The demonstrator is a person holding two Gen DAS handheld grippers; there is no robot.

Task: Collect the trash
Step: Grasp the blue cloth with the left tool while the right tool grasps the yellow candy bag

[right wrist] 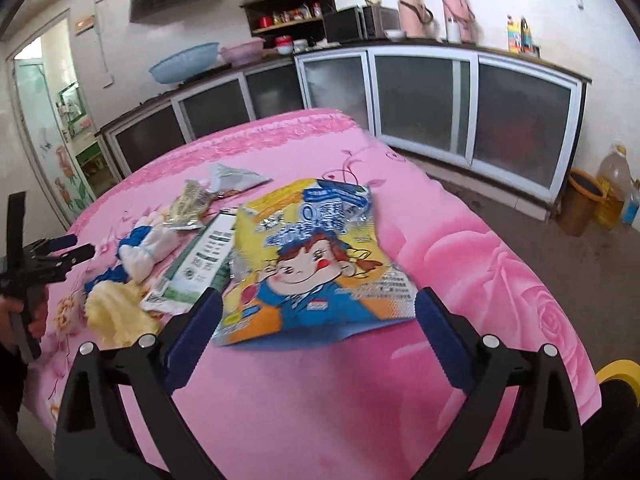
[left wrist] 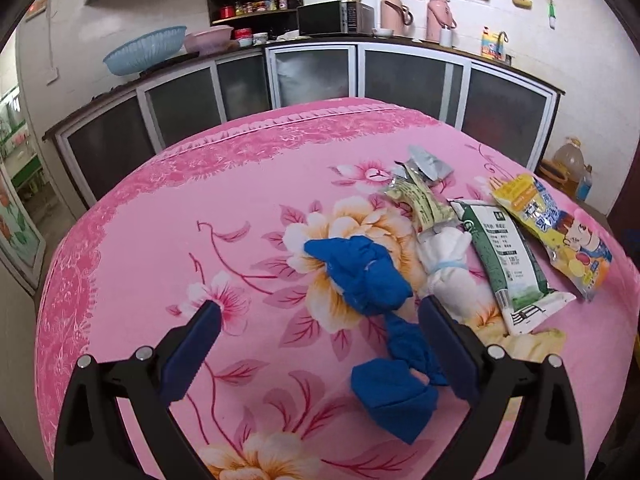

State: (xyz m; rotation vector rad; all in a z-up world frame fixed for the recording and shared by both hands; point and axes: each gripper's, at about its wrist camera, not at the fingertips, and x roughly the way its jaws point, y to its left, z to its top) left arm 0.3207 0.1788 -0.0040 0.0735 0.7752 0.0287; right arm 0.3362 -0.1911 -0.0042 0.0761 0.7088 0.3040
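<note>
Both grippers' jaws wide, empty. Left gripper (left wrist: 320,312) over blue wad (left wrist: 366,276) on pink tablecloth (left wrist: 160,240); white wad (left wrist: 444,256), green packet (left wrist: 508,264) just right. Right gripper (right wrist: 319,304) at yellow cartoon snack bag (right wrist: 316,260)

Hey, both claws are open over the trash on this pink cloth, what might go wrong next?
1. The right claw straddles the flat yellow snack bag; closing could pinch the pink cloth instead, or just slide the bag.
2. The left claw sits around the knotted blue bag, whose tail lies against one finger; a partial grip may drag the white bag beside it.
</note>
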